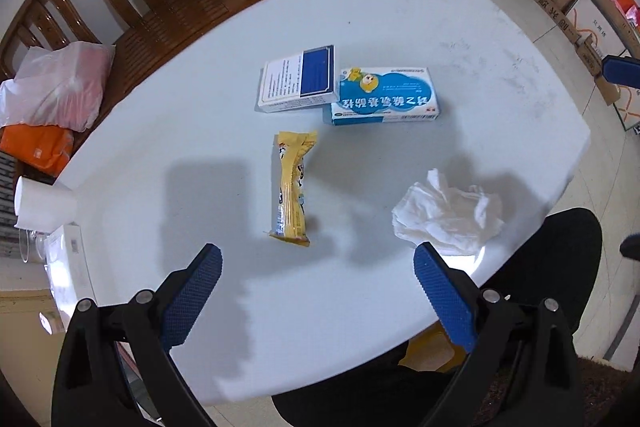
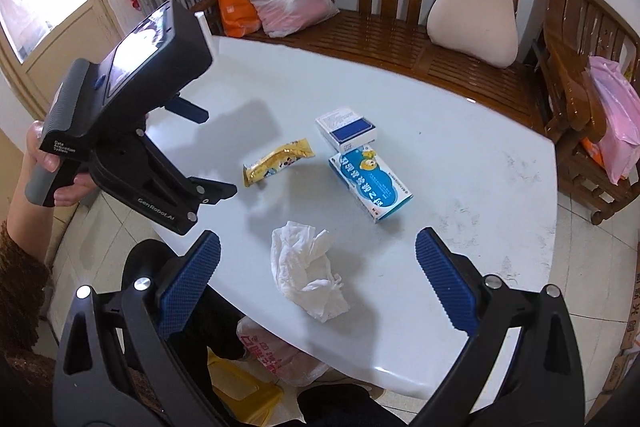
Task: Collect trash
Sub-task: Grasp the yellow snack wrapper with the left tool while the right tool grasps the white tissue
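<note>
A white table [image 1: 460, 39] is seen filling the middle of both views, and four bits of trash are spread across it. At the centre of the left wrist view a yellow snack wrapper [image 1: 291, 189] is laid flat, its long axis running from the upper to the lower part of the frame, the torn end turned toward the top. Above it two cartons are set side by side and touching: a white and blue box [image 1: 298, 79] to the left, a light blue medicine box [image 1: 384, 95] to the right. A crumpled tissue [image 1: 448, 217] is found at lower right, near the table edge. The left gripper [image 1: 316, 291] is held above the table with its blue pads spread wide, nothing between them. In the right wrist view the right gripper [image 2: 318, 283] is likewise held wide apart and empty, the tissue [image 2: 306, 273] lying just ahead between its fingers. Below the table edge, at the bottom of that frame, a yellow bin [image 2: 248, 393] is glimpsed with a plastic bag [image 2: 276, 355] over it; its contents cannot be made out.
</note>
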{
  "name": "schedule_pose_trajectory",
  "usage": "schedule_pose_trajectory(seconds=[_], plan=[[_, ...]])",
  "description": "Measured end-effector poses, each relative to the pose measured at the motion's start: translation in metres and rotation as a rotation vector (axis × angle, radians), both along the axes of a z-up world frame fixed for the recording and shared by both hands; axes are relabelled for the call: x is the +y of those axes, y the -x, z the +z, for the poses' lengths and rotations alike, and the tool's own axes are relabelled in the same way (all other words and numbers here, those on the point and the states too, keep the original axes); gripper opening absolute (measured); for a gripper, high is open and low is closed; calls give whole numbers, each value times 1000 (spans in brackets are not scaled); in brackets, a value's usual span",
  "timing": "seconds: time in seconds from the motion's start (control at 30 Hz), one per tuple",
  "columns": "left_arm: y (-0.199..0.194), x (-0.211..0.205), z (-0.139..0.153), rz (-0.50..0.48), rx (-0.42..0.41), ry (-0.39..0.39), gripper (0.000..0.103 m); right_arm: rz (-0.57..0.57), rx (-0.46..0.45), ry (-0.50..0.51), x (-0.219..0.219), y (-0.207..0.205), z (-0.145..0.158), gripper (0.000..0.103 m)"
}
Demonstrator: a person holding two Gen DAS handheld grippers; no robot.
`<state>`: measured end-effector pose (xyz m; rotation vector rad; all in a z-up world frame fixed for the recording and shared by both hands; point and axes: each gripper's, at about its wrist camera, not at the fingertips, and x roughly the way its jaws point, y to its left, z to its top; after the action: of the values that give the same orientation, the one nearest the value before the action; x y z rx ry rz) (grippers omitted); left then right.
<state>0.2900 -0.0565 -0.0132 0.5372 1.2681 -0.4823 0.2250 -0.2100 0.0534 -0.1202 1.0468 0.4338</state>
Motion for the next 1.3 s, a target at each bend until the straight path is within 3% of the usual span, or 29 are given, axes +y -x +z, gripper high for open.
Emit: schedule_pose_trajectory(seconds=[0.7,1.1,1.3], plan=[[-55,2,-88,32,164,7,94,141,232,130,47,-13,-131,96],[-70,9,-104,54,184,50,93,145,243,202,56,-15,-166,96],[-83,15,-114,58,194,46,75,144,222,219,60,-15,-171,93]])
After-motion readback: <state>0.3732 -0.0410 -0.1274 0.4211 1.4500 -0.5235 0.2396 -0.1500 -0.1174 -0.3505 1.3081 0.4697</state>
